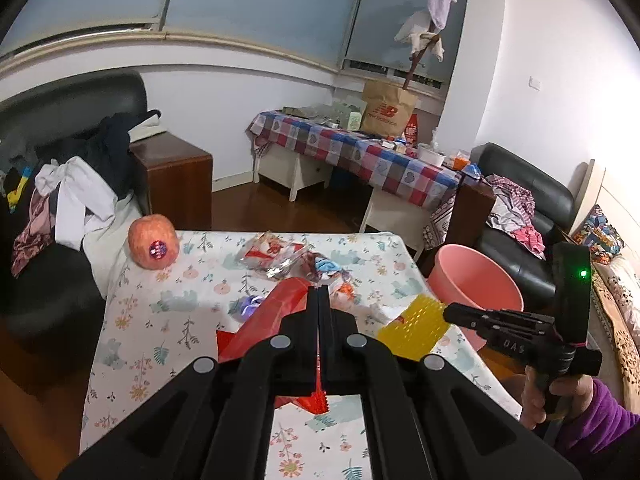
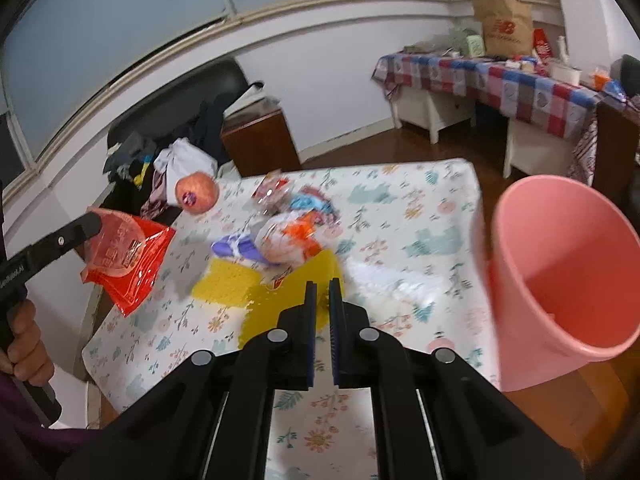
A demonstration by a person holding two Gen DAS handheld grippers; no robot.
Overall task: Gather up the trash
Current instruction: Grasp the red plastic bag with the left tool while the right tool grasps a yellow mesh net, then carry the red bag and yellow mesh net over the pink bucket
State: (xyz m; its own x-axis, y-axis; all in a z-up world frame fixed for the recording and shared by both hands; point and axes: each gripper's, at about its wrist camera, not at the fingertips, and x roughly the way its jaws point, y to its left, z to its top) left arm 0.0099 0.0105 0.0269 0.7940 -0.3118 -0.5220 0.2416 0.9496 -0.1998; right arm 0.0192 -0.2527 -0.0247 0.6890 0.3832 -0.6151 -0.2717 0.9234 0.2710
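Note:
My left gripper (image 1: pixel 319 291) is shut on a red plastic wrapper (image 1: pixel 276 314), held just above the floral table (image 1: pixel 160 320). The right wrist view shows that gripper (image 2: pixel 93 222) at the left with the red wrapper (image 2: pixel 128 256) hanging from it. My right gripper (image 2: pixel 323 288) is shut on a yellow wrapper (image 2: pixel 240 288), lifted slightly off the cloth. From the left wrist view, the right gripper (image 1: pixel 446 312) pinches the yellow wrapper (image 1: pixel 412 328) near the table's right edge. More wrappers (image 1: pixel 276 258) lie mid-table, among them a purple one (image 2: pixel 236 248) and an orange-white bag (image 2: pixel 292 240).
A pink bin (image 2: pixel 516 240) stands off the table's right edge, also in the left wrist view (image 1: pixel 472 276). An orange-pink fruit (image 1: pixel 152 242) with a sticker sits at the table's far left corner. Black sofas with clothes flank the table; a checked-cloth table stands behind.

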